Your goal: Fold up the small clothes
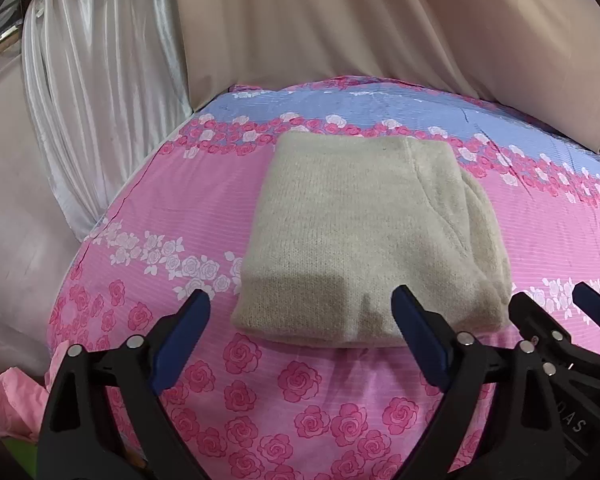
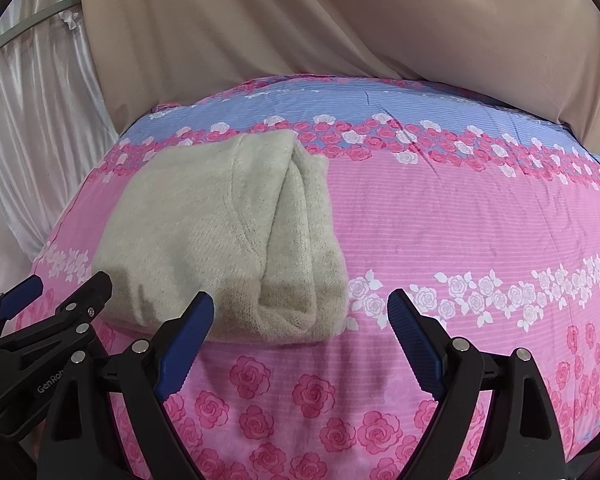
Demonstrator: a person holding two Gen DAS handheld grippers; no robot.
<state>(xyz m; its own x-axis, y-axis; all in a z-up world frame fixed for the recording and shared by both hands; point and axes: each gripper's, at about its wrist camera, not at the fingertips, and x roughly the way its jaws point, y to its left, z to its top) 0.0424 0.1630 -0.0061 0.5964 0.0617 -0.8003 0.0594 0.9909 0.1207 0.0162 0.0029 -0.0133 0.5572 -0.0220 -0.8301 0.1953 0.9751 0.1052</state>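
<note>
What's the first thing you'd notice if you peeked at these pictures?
A fluffy cream sweater, folded into a neat bundle, sits in the middle of a bright pink rose-print bedspread. Just in front of it, the left gripper and right gripper hover open with blue pads, holding nothing.

Each hand-held gripper (image 1: 300, 312) (image 2: 300, 312) has black angular arms, ribbed blue pads (image 2: 186, 344), silver screws.

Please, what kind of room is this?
Probably a bedroom: a rose-print bedspread covers a bed, a folded cream sweater lies on it, and white curtains hang behind.
</note>
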